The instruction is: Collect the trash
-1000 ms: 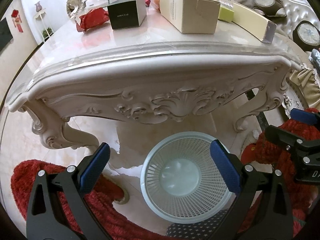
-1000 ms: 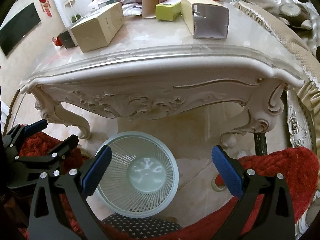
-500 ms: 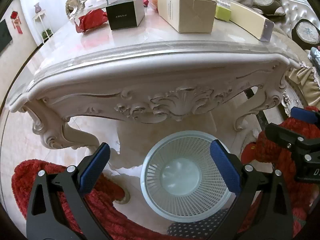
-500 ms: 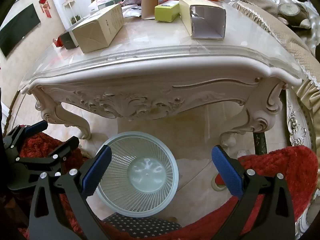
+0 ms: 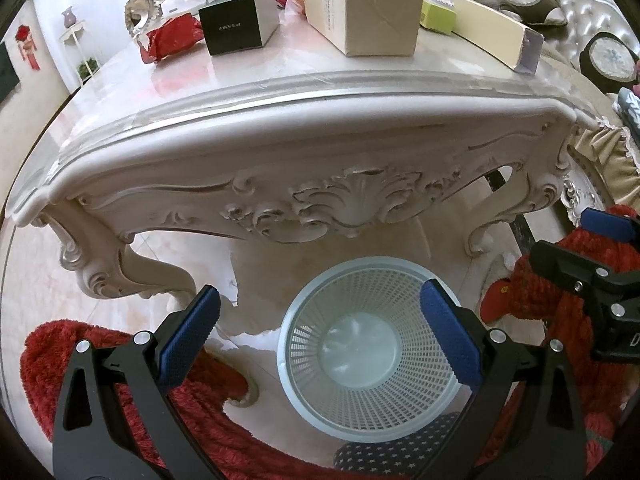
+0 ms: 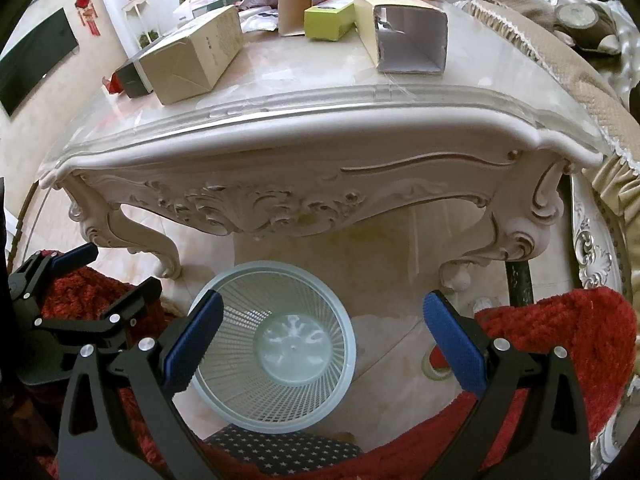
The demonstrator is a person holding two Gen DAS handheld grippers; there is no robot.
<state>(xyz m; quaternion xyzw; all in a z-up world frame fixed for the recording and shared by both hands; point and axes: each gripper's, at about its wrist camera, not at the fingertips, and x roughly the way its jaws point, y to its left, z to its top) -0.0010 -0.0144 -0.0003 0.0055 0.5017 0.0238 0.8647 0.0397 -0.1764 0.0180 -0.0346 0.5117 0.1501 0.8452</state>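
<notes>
Honestly, both the left hand-held gripper (image 5: 320,332) and right hand-held gripper (image 6: 324,336) gape wide, empty, above the basket (image 5: 370,350); boxes (image 5: 362,14) sit far up the desk (image 5: 280,120), so dropping one short seems likely.

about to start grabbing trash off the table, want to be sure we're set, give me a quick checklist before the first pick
1. Left gripper open with nothing held: ok.
2. Right gripper open with nothing held: ok.
3. Pale blue round mesh plastic wastebasket upright on the floor in front of the table, mouth unobstructed: ok; it looks empty.
4. Trash within view on the white carved marble-top table: ok; a tan cardboard box, a black cube box and a crumpled red wrapper lie there.
5. Long cream carton with an open end sitting near the table edge: ok, fully on the top.
6. Which items count as trash: cannot tell.
</notes>
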